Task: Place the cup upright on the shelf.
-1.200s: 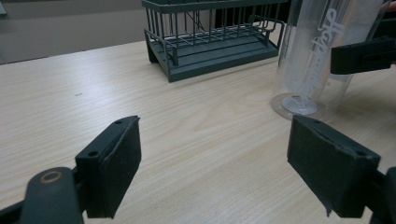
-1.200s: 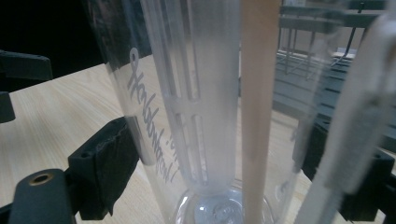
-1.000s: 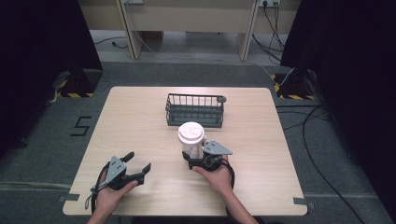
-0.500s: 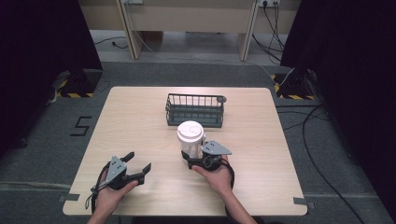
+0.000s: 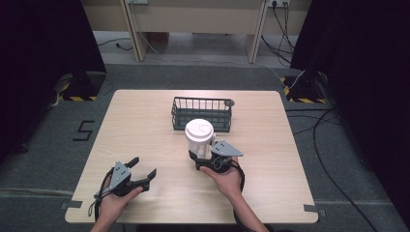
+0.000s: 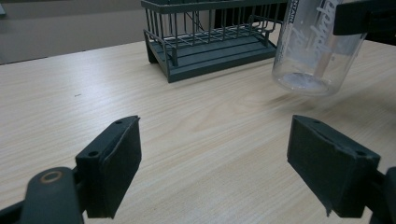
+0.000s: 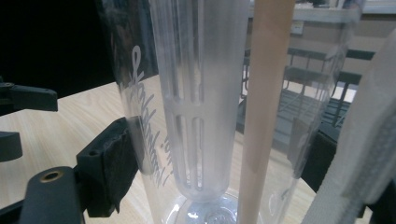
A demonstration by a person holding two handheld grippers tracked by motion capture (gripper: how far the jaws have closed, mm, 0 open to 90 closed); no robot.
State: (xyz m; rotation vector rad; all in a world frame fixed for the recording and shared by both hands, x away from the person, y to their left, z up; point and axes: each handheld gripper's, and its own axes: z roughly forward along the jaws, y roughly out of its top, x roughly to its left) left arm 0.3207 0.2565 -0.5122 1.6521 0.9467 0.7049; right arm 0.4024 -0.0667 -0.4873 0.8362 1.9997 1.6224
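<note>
Between the right gripper [image 5: 205, 155]'s closed jaws, gripping a clear lidded tumbler [image 5: 199, 137] just above the table [image 5: 270, 145], near the wire basket [image 5: 202, 113]; left gripper [image 5: 143, 170] resting apart, gaping wide, empty.

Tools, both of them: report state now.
Left tool: open, holding nothing.
Right tool: shut on the clear cup, lifted off the table.
</note>
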